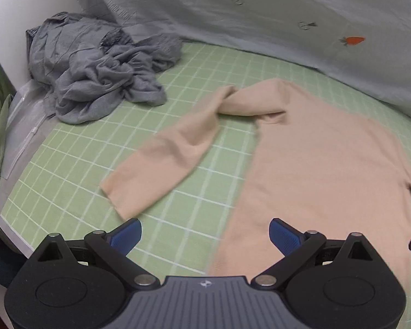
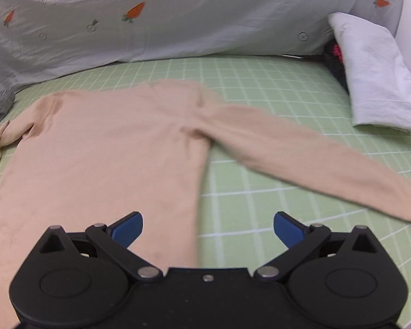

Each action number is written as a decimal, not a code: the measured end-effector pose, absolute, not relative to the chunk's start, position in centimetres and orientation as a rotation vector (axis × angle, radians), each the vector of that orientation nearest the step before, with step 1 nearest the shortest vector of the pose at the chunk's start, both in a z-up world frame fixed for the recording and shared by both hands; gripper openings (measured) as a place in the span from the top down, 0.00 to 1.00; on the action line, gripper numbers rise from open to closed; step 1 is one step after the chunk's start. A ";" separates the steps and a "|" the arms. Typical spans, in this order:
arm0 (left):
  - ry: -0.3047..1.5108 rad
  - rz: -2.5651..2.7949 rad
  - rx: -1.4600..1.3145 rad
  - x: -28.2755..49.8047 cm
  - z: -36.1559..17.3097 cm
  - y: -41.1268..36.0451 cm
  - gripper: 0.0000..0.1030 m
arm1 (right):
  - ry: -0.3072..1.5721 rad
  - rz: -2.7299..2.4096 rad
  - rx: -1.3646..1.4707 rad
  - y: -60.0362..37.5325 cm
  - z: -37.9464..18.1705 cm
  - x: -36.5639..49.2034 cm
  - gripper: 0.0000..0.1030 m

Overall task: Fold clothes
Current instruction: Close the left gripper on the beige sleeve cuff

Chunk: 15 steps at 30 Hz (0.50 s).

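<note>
A peach long-sleeved sweater (image 1: 315,164) lies flat on a green grid-patterned sheet (image 1: 76,170). In the left wrist view its left sleeve (image 1: 172,153) bends at the shoulder and runs down toward me. In the right wrist view the sweater's body (image 2: 109,142) fills the left half, and the other sleeve (image 2: 301,159) stretches out to the right. My left gripper (image 1: 205,226) hovers open over the sweater's left edge with nothing between its blue pads. My right gripper (image 2: 208,219) stands wide open above the sweater's right edge, also empty.
A crumpled pile of grey clothes (image 1: 96,68) sits at the far left of the bed. A pale quilt with carrot prints (image 2: 178,13) runs along the back. A white folded cloth (image 2: 375,76) lies at the far right. The bed's edge (image 1: 19,137) drops off on the left.
</note>
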State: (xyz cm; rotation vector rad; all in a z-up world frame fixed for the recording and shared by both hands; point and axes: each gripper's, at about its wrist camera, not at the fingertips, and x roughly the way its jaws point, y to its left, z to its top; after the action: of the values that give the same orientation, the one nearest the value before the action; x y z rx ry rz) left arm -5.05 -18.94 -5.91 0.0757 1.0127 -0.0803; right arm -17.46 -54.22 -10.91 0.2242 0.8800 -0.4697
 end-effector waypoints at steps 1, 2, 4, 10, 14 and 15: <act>1.021 -0.075 0.072 -3.9 -6.5 -17.4 0.04 | 0.897 -0.461 0.221 -52.2 -11.3 -17.0 0.00; 1.034 -0.077 0.067 -2.6 -7.3 -15.7 0.04 | 0.911 -0.457 0.215 -50.4 -11.8 -16.6 0.00; 1.072 -0.088 0.058 -0.2 -8.5 -12.9 0.05 | 0.935 -0.460 0.197 -47.2 -12.6 -15.7 0.00; 1.178 -0.177 0.095 4.0 -11.7 -9.3 0.21 | 1.008 -0.528 0.262 -41.7 -14.1 -14.5 0.00; 1.205 -0.269 0.057 4.8 -13.5 -8.4 0.45 | 1.041 -0.588 0.272 -40.3 -14.4 -13.8 0.00; 1.190 -0.284 0.067 4.8 -13.5 -8.4 0.48 | 1.047 -0.605 0.278 -40.1 -14.3 -13.7 0.00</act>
State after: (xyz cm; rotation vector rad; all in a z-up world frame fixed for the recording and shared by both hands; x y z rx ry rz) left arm 4.84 -8.39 -13.49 0.0674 1.1899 -0.2840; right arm -13.69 -40.12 -14.34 0.2779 1.0472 -0.6045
